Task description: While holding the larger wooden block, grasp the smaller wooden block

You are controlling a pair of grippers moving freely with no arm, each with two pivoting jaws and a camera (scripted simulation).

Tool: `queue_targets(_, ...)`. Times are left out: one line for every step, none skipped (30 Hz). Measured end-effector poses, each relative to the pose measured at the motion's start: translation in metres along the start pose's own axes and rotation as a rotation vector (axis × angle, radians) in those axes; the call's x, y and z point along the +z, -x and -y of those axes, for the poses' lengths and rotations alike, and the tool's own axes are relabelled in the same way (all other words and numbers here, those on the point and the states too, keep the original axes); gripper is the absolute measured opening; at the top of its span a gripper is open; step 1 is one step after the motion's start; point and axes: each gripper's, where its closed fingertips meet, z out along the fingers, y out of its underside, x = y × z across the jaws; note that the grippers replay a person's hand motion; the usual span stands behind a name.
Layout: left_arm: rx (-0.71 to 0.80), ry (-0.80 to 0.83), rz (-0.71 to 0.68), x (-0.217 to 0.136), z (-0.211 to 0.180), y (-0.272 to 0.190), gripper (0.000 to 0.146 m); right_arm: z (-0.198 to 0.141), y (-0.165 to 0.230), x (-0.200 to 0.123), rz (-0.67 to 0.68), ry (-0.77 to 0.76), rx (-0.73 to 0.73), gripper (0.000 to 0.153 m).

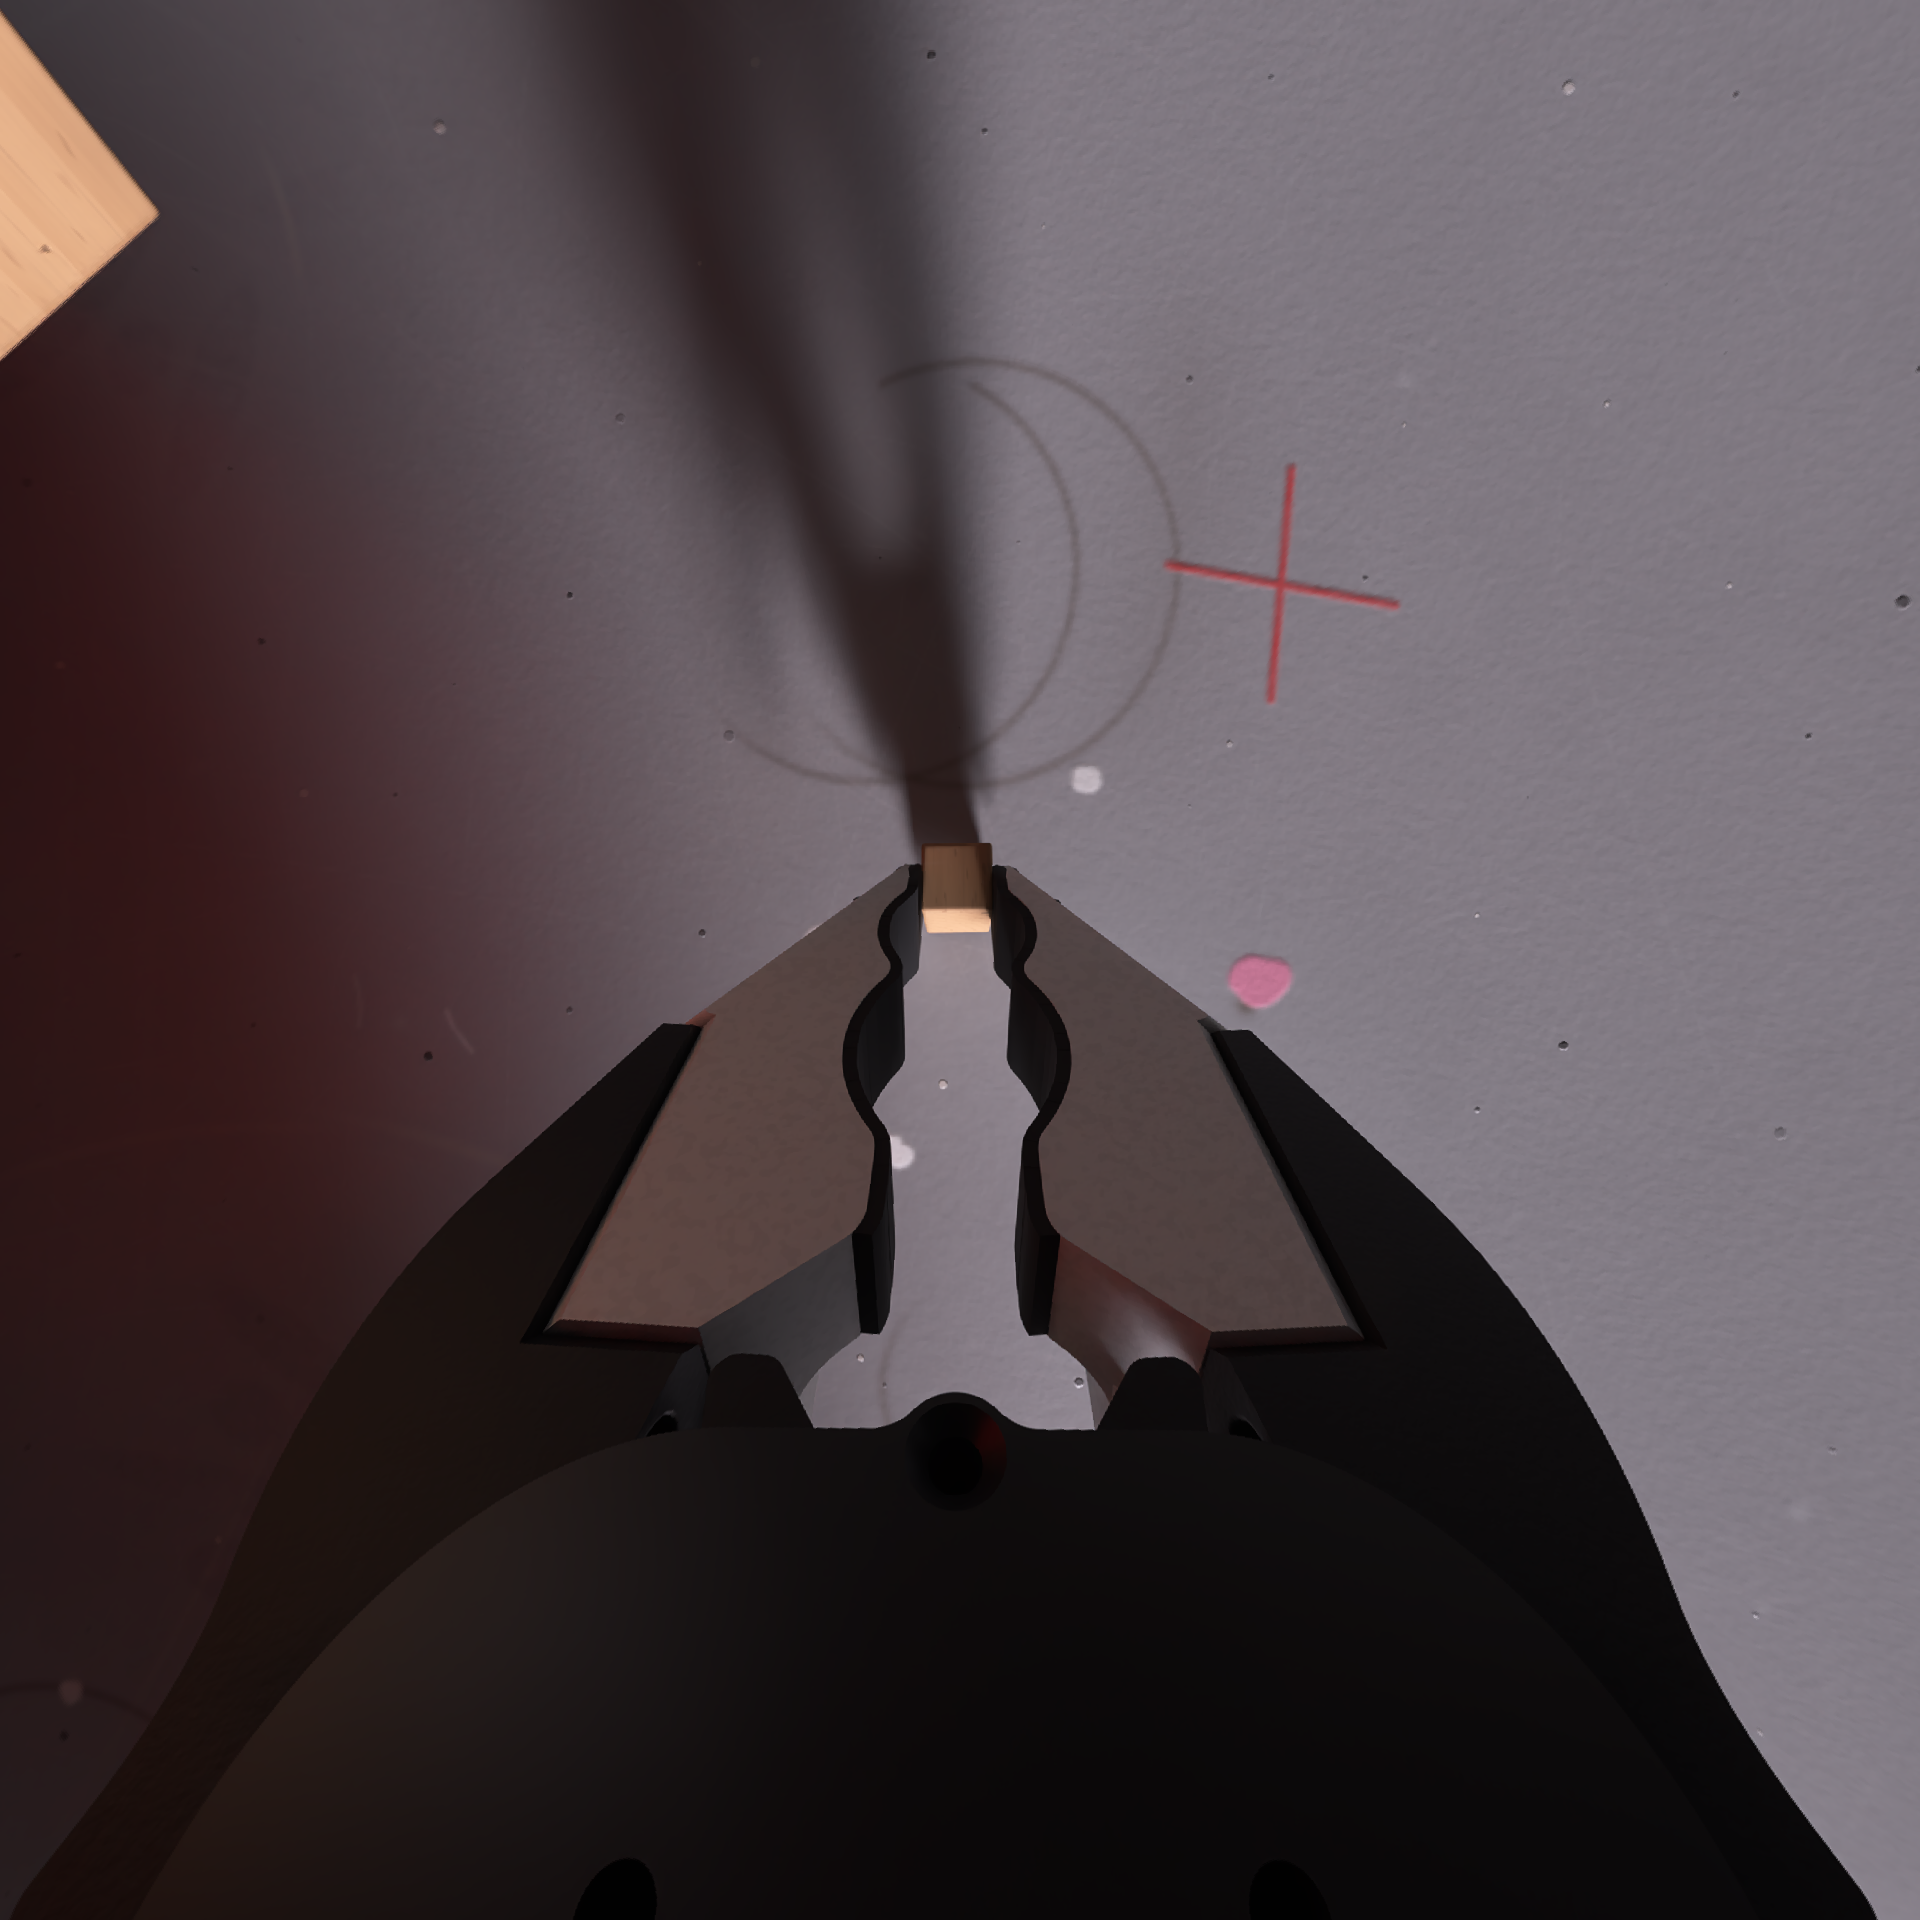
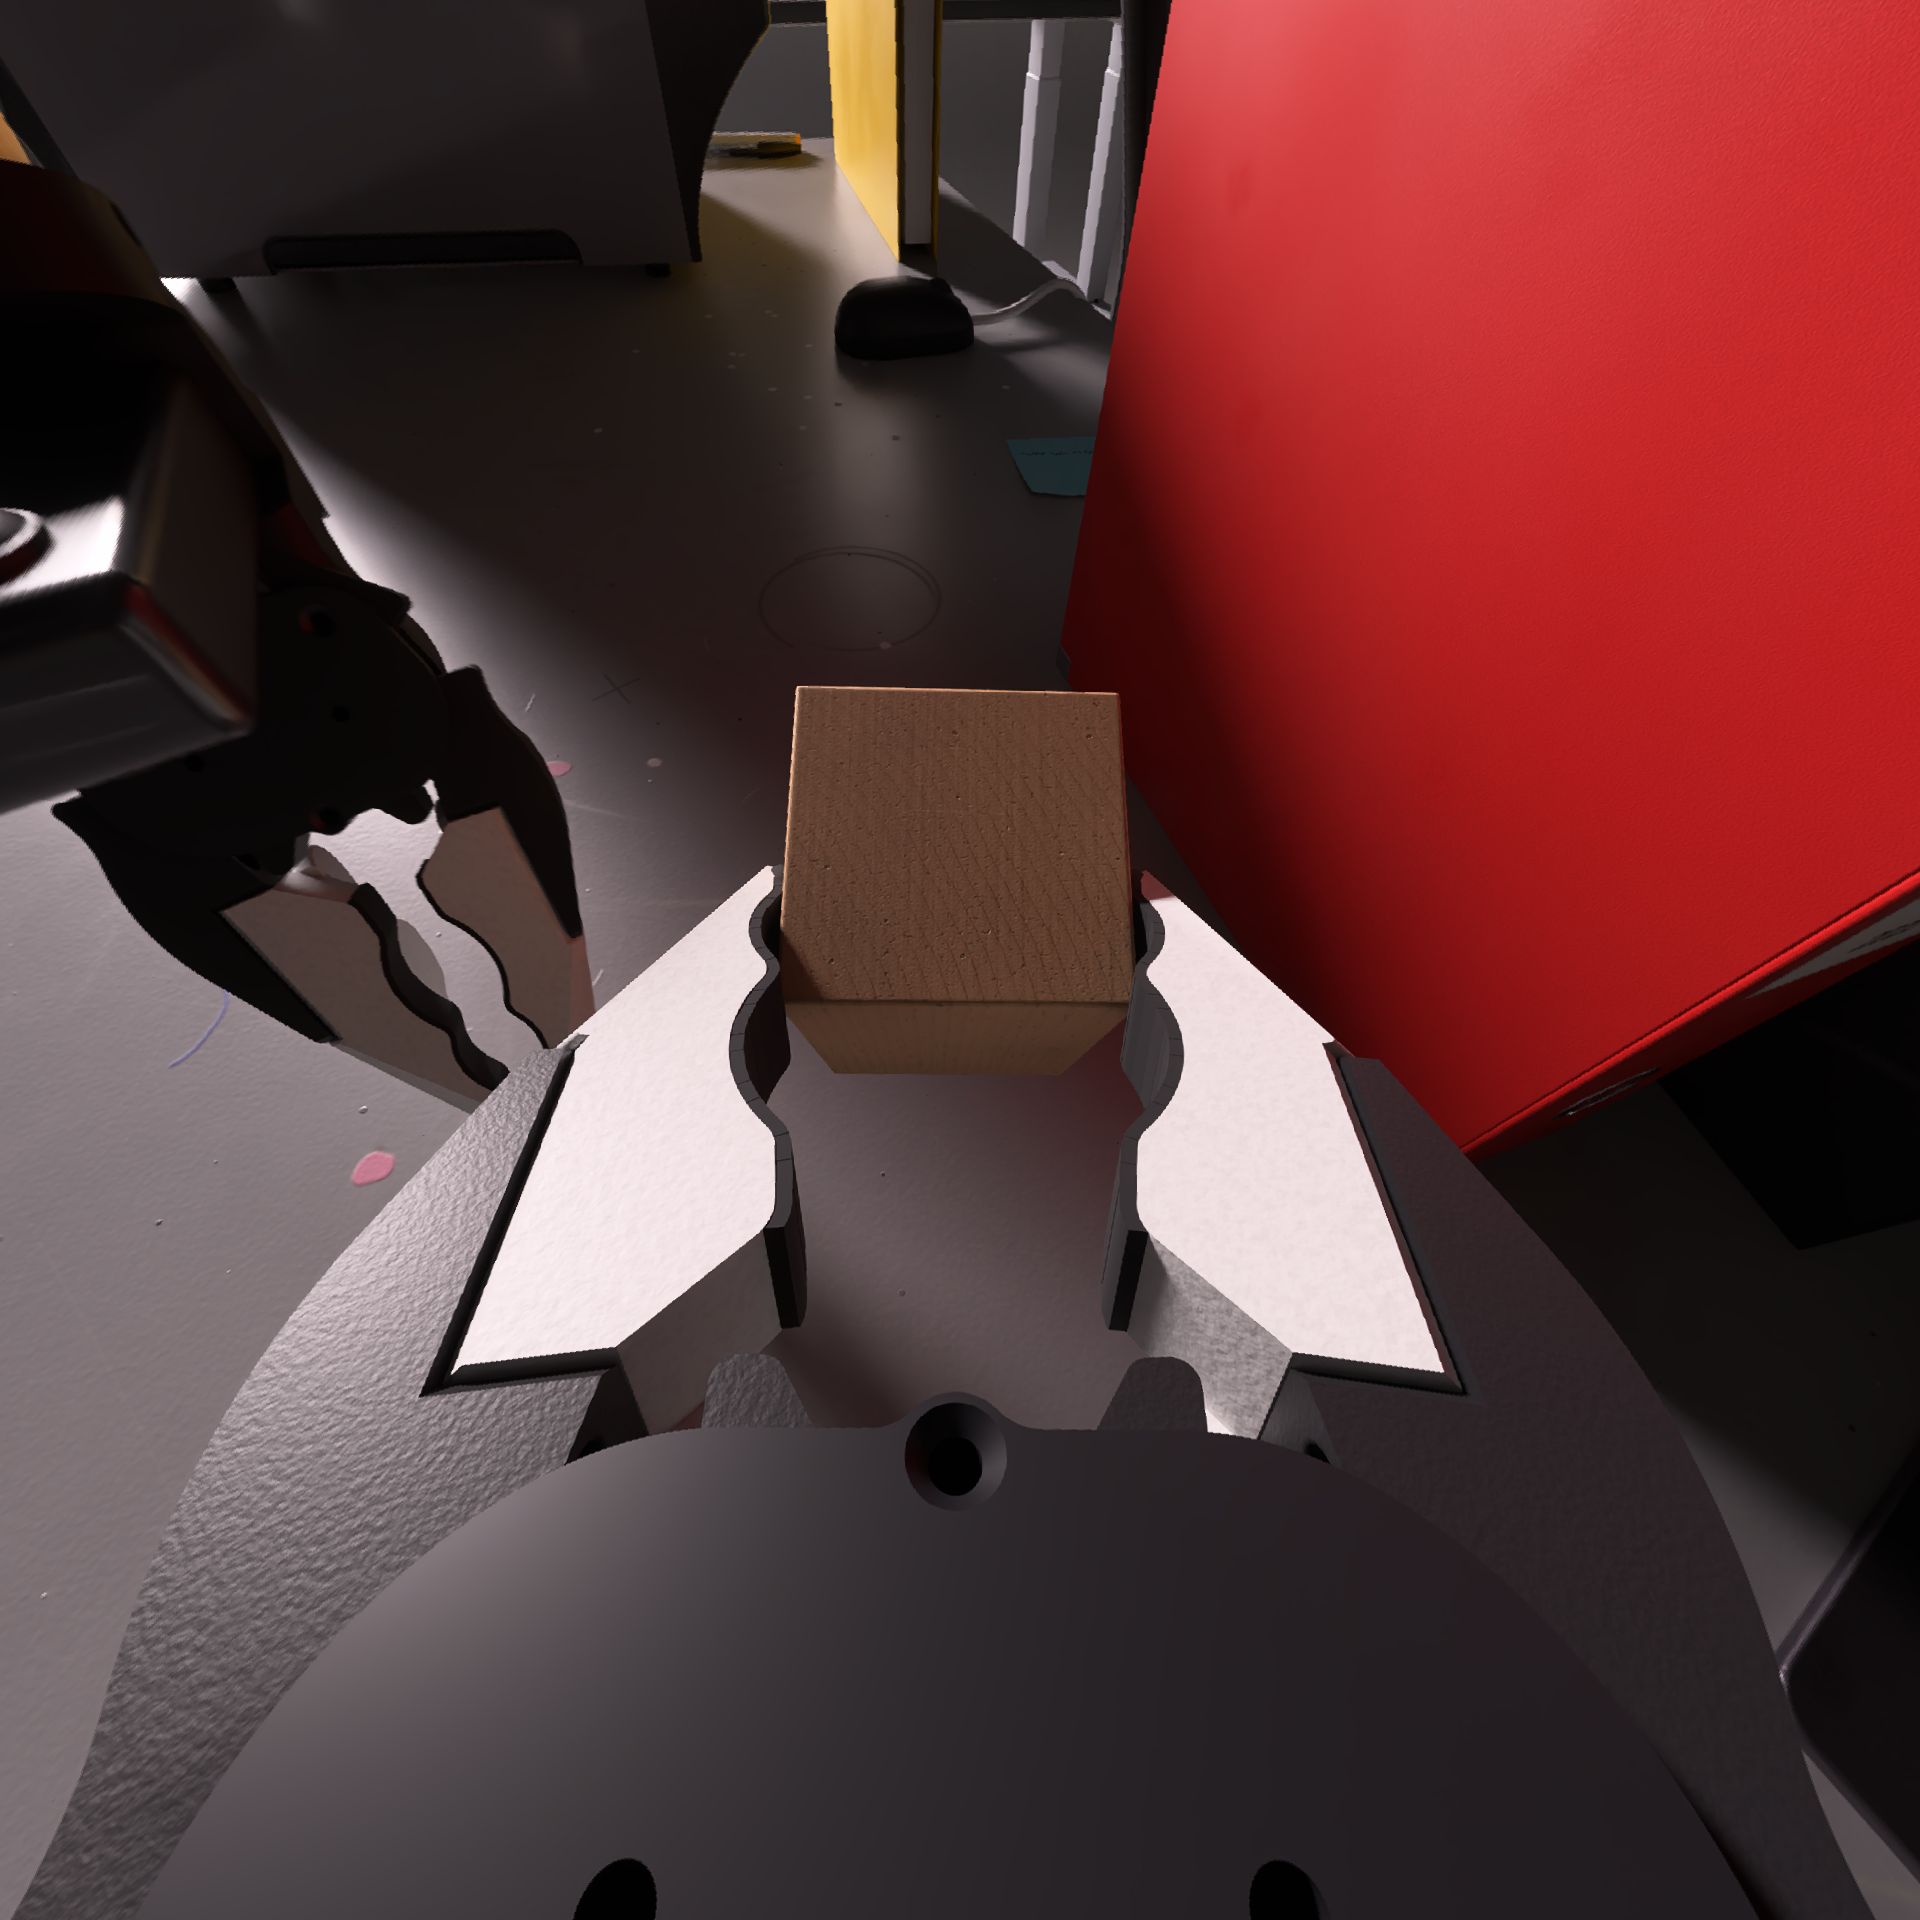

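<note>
My left gripper (image 1: 956, 881) points down at the grey table (image 1: 1558, 312). It is shut on the smaller wooden block (image 1: 956, 896), a tiny tan piece pinched between the fingertips at table level. My right gripper (image 2: 958, 904) is shut on the larger wooden block (image 2: 956, 831), a tan cube gripped by its two sides. A corner of that cube shows at the top left of the left wrist view (image 1: 52, 187). The left gripper also shows at the left of the right wrist view (image 2: 457, 935), close beside my right gripper, and its tips are hidden there.
A tall red box (image 2: 1455, 520) stands close on the right of the larger block. A black rounded object with a cable (image 2: 902, 317), a yellow panel (image 2: 862, 104) and a grey machine base (image 2: 416, 156) lie farther back. A red cross mark (image 1: 1280, 584) and a pink spot (image 1: 1259, 981) are on the table.
</note>
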Motion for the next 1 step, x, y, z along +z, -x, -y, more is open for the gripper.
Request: queue_targets(0.007,-0.013,0.020,-0.0012,-0.0006,-0.0005,0.012,-0.0001,0.0004,0.0002,0.002,0.000,-0.001,0.064)
